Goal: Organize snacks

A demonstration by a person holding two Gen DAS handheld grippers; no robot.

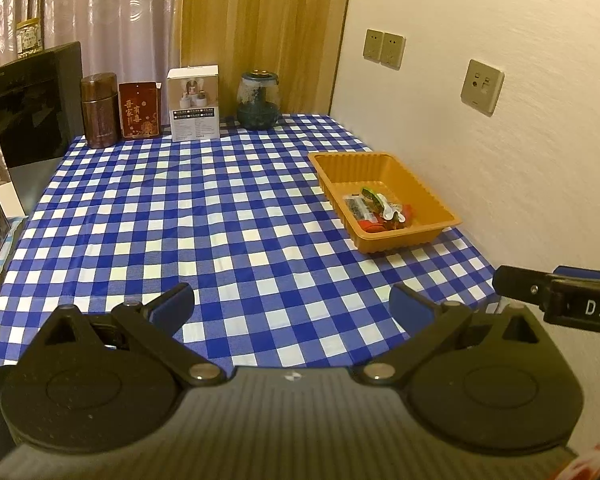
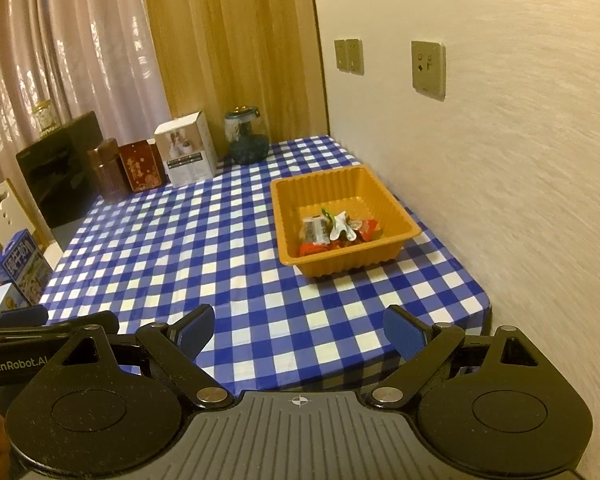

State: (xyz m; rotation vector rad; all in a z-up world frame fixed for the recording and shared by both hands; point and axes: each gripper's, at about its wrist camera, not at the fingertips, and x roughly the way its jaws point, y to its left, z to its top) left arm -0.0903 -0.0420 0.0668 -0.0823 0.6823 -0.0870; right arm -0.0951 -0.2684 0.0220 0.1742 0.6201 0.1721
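An orange plastic tray (image 1: 428, 188) (image 2: 396, 208) sits on the blue-and-white checked tablecloth near the right wall. Several small snack packets (image 1: 380, 210) (image 2: 334, 230) lie heaped in its near half. My left gripper (image 1: 292, 306) hovers over the cloth's near edge, well short and left of the tray, open with nothing between its blue pads. My right gripper (image 2: 300, 332) is likewise open and empty, low over the near edge in front of the tray. Its tip (image 1: 512, 284) shows at the right of the left wrist view.
Along the table's far edge stand a brown canister (image 1: 99, 110), a red box (image 1: 140, 110), a white carton (image 1: 195, 104) and a glass jar (image 1: 259, 100). A black appliance (image 1: 36, 104) stands at the left. The wall (image 2: 520, 160) runs close along the right. Boxes (image 2: 20, 268) sit beside the table's left side.
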